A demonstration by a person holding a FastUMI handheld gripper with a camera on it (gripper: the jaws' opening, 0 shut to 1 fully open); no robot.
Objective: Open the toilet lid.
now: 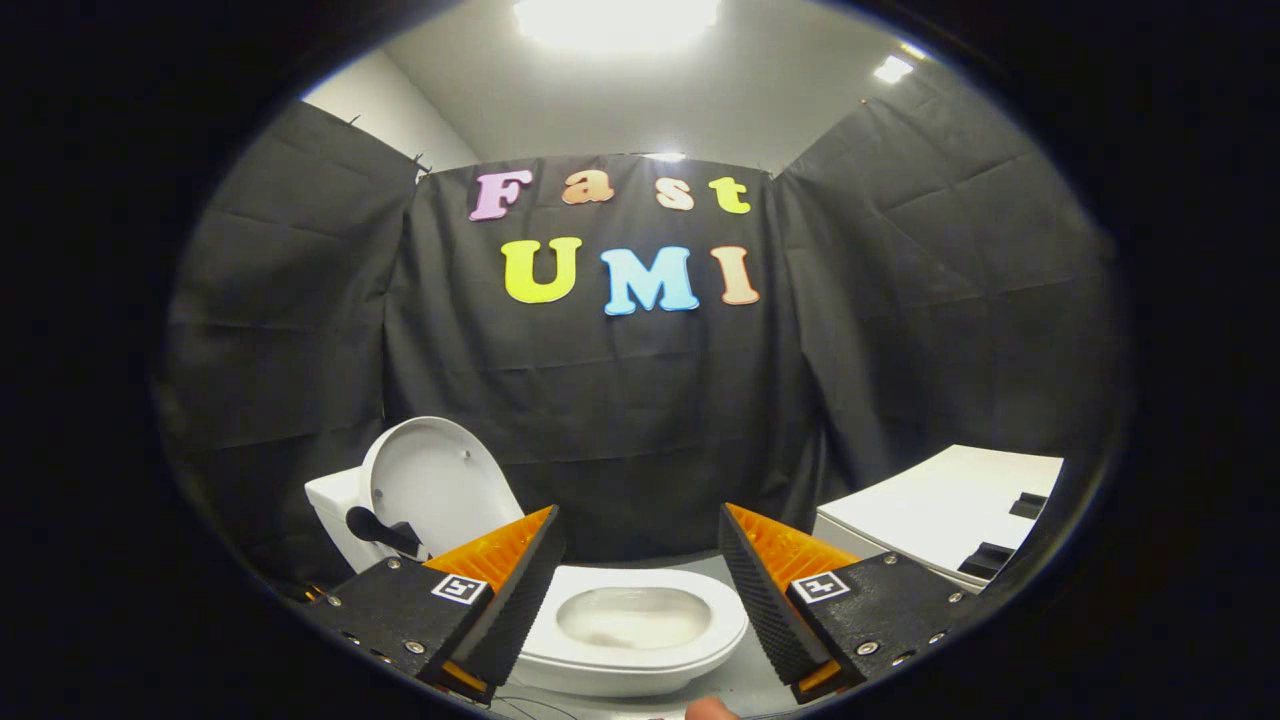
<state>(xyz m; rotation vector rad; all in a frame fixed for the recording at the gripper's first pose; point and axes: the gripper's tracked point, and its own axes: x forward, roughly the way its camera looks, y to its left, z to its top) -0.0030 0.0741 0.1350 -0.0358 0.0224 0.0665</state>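
The toilet lid (432,478), seat (640,650) and tank (335,515) beyond the spread fingers (500,590) are plain white. The wall (620,450) behind is black cloth. The cabinet (940,510) past the right finger is white, the floor (745,675) grey.

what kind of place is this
Probably a mock bathroom in a recording booth: a toilet with its lid raised, black cloth walls, and a white unit beside it. The open hand-held gripper holds nothing.

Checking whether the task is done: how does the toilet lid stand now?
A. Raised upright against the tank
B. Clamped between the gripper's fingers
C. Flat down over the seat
A: the toilet lid stands raised against the tank, the bowl lies uncovered, and the gripper is open and holds nothing.
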